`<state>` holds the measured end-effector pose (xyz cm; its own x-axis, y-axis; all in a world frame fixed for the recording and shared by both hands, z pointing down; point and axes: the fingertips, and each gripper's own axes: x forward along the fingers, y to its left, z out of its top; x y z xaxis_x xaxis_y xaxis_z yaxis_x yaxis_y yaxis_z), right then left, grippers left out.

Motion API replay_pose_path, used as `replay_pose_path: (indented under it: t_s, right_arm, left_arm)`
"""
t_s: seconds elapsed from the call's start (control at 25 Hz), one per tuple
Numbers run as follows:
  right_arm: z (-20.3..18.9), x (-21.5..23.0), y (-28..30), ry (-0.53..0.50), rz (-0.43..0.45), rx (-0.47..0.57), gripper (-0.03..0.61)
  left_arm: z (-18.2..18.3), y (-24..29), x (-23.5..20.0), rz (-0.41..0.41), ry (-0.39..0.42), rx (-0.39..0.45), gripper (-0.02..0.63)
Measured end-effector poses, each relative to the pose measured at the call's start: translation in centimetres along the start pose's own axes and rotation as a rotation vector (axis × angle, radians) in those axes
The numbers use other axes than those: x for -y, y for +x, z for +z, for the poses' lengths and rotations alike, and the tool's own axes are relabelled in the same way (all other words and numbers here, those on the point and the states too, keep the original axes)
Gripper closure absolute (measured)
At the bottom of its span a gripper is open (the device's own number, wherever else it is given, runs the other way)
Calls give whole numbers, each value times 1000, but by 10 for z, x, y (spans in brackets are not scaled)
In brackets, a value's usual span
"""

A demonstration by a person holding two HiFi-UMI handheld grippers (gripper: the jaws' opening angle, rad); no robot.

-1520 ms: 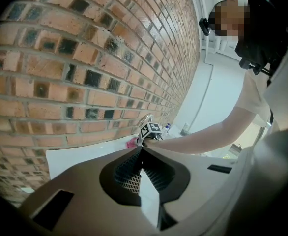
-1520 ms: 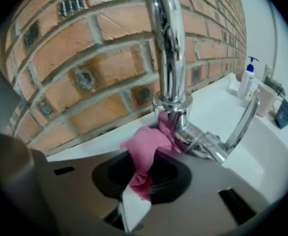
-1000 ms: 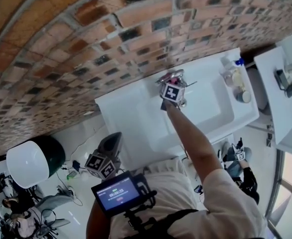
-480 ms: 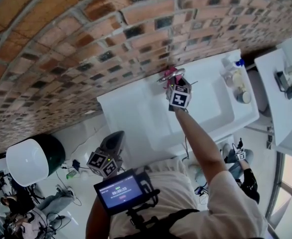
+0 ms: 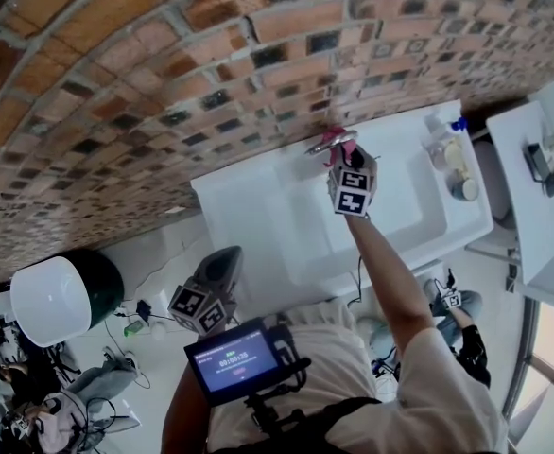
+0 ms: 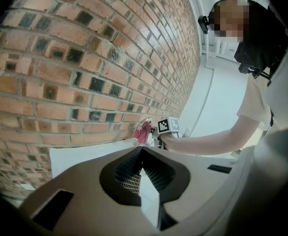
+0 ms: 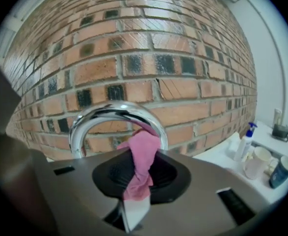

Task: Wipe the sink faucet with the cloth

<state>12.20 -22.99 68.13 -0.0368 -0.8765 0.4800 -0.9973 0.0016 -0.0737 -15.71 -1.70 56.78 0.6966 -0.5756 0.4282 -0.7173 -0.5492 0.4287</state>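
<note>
One crumpled pink cloth (image 7: 143, 163), pinched in the right gripper (image 7: 135, 199), touches the chrome faucet (image 7: 92, 117); left gripper (image 6: 141, 173) closed, empty.

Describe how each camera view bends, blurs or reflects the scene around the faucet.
Head view: fisheye distortion bends the brick wall into an arch. Right gripper view: bright glare streaks the chrome faucet, the pink cloth near the lens looks slightly soft, and the corners go black. Left gripper view: dark circular vignette, bricks bowed likewise.
</note>
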Motion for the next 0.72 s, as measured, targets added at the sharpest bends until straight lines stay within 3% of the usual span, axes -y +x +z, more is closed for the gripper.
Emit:
replay_pose_path:
  t_s: [0.16,0.72]
  right_arm:
    - [11,-6,-10,-179,-19,42,500]
    - [26,-48,-39,-517,56,167,500]
  left_arm:
    - [-5,-4,-1,6,-22,12,620]
    - [-8,-1,11,-9,-9,6,620]
